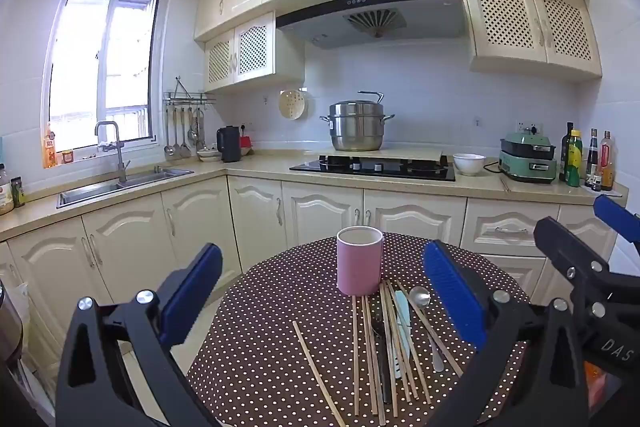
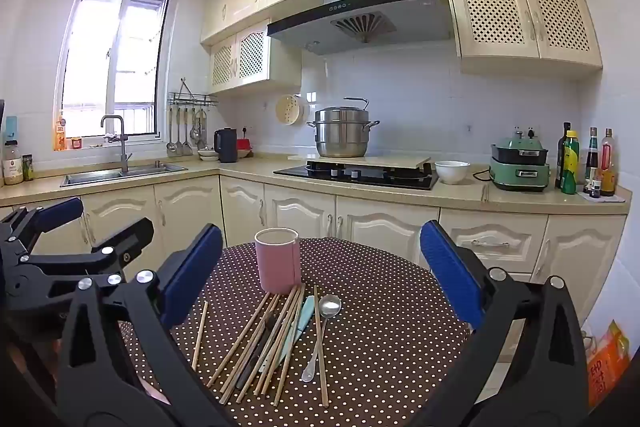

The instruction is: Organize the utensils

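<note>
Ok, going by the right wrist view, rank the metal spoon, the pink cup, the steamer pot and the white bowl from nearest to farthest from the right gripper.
1. Metal spoon: on the dotted tablecloth, ahead of the open right gripper.
2. Pink cup: just behind the utensils, left of centre.
3. White bowl: on the counter right of the hob.
4. Steamer pot: at the back by the wall.
</note>
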A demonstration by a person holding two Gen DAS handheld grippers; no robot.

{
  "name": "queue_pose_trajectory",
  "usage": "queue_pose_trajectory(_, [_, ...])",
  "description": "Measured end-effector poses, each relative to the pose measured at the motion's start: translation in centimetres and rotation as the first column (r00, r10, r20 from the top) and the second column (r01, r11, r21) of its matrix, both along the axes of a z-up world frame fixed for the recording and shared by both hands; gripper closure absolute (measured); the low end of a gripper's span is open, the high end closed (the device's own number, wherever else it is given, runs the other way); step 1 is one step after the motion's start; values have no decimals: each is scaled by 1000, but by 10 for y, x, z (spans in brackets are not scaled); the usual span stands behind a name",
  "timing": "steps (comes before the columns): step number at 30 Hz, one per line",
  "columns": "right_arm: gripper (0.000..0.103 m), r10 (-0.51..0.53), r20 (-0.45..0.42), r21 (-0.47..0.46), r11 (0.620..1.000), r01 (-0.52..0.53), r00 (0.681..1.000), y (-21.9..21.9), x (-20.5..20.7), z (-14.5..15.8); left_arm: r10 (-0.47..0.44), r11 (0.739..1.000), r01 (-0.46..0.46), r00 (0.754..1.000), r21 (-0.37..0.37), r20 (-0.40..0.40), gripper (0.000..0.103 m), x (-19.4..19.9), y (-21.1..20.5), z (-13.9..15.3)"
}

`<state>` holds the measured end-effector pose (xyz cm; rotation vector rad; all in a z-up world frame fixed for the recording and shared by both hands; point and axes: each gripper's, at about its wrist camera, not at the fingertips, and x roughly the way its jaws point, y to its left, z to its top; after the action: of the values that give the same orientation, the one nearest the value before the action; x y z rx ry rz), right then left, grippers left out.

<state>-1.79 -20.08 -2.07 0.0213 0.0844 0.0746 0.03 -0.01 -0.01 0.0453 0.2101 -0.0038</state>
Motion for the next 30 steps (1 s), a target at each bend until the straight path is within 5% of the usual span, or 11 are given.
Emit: queue_pose_trajectory(30, [6,0,-25,12,1000,0,1000,10,3,-16,2,1000,-2,1000,-2,-9,4,0,-3,-16])
